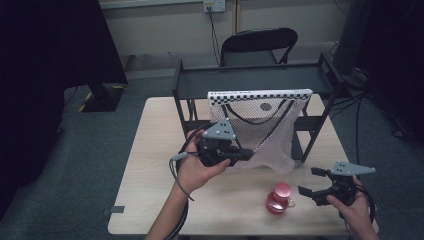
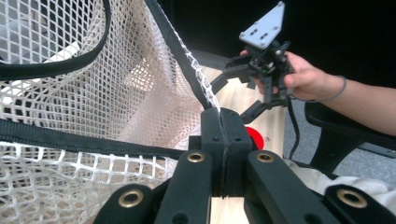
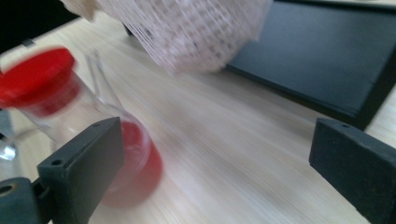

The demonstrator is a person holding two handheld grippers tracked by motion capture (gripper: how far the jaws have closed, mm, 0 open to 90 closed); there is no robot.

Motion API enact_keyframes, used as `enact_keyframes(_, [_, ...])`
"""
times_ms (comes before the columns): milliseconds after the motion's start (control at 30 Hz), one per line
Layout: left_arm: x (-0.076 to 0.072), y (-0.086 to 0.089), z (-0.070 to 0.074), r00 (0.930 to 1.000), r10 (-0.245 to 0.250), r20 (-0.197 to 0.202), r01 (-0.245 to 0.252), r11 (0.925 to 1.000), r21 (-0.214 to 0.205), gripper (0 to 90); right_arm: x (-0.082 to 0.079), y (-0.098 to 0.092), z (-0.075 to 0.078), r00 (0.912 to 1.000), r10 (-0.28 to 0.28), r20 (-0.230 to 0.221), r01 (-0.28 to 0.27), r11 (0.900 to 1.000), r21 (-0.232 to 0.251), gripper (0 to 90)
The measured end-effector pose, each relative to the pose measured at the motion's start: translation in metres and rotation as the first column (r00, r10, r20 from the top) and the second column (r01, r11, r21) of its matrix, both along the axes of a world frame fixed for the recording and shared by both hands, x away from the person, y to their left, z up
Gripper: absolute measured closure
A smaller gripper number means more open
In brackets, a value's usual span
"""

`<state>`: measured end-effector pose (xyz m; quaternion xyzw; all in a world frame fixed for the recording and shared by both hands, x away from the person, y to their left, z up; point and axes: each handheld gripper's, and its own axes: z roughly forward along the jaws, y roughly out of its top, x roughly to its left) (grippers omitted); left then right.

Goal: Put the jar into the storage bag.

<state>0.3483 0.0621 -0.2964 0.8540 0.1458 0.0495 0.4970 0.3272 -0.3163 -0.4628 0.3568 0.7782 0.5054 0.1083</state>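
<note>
While left gripper (image 2: 223, 140) pinches mesh bag (image 1: 255, 127) trim, red-liquid bottle (image 1: 278, 199) stands outside

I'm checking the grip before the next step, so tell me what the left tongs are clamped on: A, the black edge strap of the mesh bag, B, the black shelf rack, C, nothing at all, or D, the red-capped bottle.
A: in the left gripper view the left tongs are pressed shut on the black edge strap of the mesh bag, while the red-capped bottle stands free on the table.
</note>
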Motion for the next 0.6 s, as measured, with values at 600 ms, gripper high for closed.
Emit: enact_keyframes(600, [0.000, 0.000, -0.001, 1.0000, -0.003, 0.003, 0.003, 1.0000, 0.000, 89.8, -0.016, 0.029, 0.018, 0.9885, 0.122, 0.089, -0.132, 0.9844, 0.116, 7.3])
